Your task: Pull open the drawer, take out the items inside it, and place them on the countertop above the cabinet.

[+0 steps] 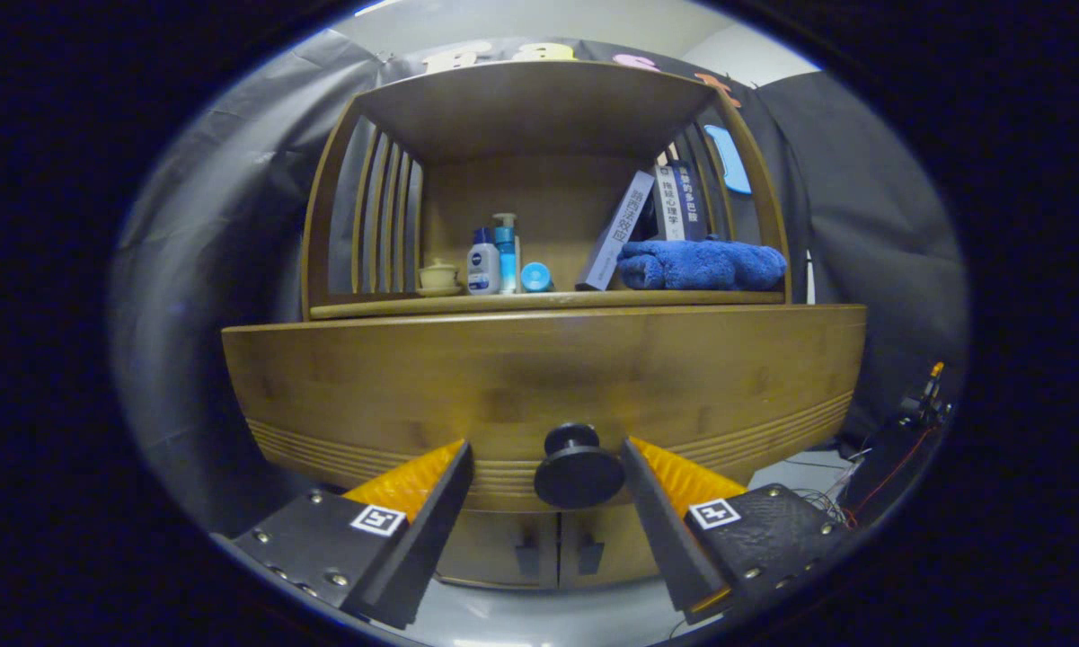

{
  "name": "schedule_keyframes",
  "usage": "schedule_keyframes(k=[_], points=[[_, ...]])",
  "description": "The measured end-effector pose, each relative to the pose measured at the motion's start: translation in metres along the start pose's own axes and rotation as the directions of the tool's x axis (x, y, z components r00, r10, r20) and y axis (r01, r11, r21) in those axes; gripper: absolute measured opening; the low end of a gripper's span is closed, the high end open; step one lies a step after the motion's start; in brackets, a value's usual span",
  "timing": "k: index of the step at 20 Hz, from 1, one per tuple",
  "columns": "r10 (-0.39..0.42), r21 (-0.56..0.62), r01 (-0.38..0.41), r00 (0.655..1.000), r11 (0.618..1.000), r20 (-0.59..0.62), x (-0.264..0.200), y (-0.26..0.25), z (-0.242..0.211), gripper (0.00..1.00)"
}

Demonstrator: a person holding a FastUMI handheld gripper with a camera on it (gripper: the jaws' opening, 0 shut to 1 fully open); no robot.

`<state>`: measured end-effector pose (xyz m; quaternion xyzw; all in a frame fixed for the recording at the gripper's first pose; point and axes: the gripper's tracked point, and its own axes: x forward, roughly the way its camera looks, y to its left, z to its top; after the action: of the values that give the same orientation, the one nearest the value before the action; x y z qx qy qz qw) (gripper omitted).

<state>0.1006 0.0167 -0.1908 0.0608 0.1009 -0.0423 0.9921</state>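
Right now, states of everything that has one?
drawer: closed
drawer knob: between the fingers, not gripped
gripper: open
cabinet doors: closed
books: leaning
blue towel: folded on the countertop
pump bottle: upright

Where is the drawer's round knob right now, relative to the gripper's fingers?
In the gripper view, the knob sits on the drawer front, between the open gripper fingers, neither touching it, below the shelf holding the blue towel.
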Motion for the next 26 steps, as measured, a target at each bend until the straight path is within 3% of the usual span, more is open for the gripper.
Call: schedule_keyframes(k=[5, 9, 26], points=[[-0.001, -0.021, 0.001, 1.0, 1.0, 0.029, 0.031, 0.0, 0.004, 0.99], [-0.001, 0.032, 0.0, 1.0, 0.999, 0.03, 0.053, 0.003, 0.005, 0.99], [0.009, -0.081, 0.0, 0.994, 0.997, 0.109, 0.094, 0.003, 0.007, 0.98]])
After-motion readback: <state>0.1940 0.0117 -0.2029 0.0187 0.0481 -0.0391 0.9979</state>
